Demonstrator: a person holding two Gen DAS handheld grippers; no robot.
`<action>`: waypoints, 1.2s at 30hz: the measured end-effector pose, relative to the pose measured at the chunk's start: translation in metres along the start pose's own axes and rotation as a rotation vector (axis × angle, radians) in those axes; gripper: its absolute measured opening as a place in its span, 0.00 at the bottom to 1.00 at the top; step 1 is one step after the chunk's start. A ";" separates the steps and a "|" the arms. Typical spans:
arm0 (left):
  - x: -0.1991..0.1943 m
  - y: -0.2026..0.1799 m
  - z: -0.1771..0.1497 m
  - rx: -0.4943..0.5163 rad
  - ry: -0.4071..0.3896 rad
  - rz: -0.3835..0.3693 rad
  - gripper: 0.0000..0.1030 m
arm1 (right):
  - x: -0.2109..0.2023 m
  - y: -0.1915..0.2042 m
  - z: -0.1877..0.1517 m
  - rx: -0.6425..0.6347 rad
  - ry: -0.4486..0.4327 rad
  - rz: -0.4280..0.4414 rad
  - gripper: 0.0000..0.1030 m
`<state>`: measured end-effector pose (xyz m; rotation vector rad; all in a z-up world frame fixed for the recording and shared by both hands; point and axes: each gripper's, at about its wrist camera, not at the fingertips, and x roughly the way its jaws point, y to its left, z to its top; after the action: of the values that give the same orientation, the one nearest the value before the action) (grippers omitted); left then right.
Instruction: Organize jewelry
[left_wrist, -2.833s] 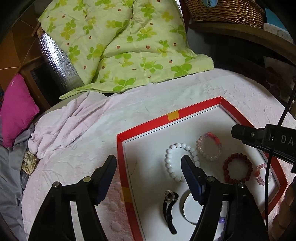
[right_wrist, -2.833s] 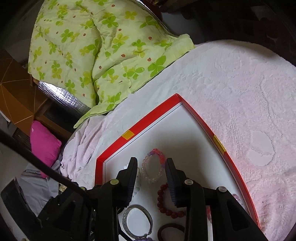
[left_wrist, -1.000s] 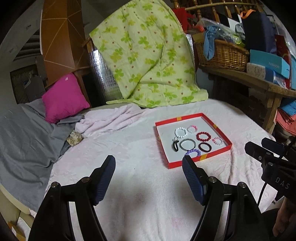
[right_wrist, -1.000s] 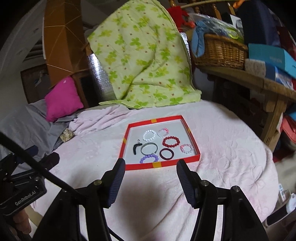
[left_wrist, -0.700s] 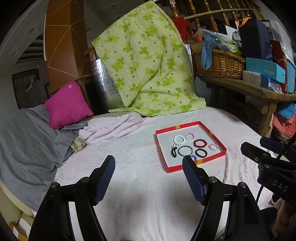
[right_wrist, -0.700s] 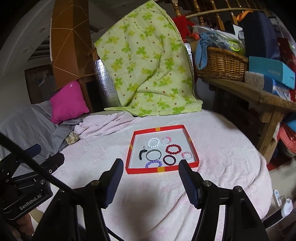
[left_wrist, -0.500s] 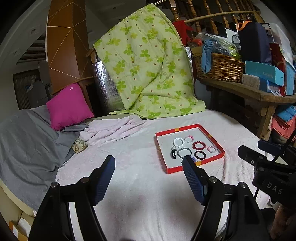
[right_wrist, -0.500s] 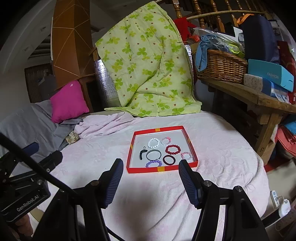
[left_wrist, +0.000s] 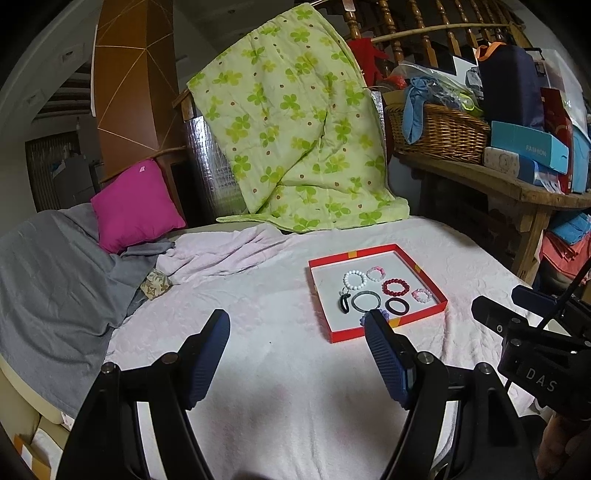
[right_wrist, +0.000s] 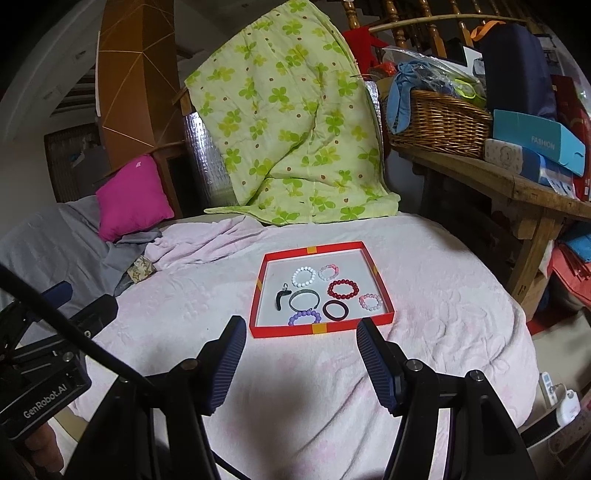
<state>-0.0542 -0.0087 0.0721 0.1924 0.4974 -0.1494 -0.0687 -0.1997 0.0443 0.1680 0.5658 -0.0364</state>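
On pale pink bedding (right_wrist: 424, 295), a shallow red-rimmed white tray (right_wrist: 255, 306) is seen, with beaded bracelets laid inside: white (right_wrist: 303, 276), dark red (right_wrist: 343, 288), purple (right_wrist: 304, 316). Both grippers, left (left_wrist: 295, 328) and right (right_wrist: 299, 334), are held with jaws apart and nothing between them, short of the tray. "FASHION" is read on a blue cardboard box (right_wrist: 535, 142); "GenRobot.AI" on the left gripper's body, "DAS" on the right's.

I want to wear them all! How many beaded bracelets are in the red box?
5. White and pale pink lie at the back, dark red in the middle, pink at the right, purple by the front wall, partly hidden.
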 end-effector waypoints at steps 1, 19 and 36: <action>0.000 -0.001 0.000 0.002 0.001 -0.002 0.74 | 0.000 -0.001 0.000 0.001 0.001 0.000 0.64; 0.000 -0.004 -0.002 -0.008 0.009 -0.031 0.74 | 0.001 -0.003 -0.002 0.005 0.000 0.004 0.64; -0.008 -0.001 -0.001 -0.011 -0.015 -0.060 0.74 | 0.002 0.001 -0.002 0.002 -0.005 0.003 0.64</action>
<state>-0.0615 -0.0083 0.0752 0.1653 0.4888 -0.2060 -0.0680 -0.1982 0.0417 0.1706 0.5610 -0.0348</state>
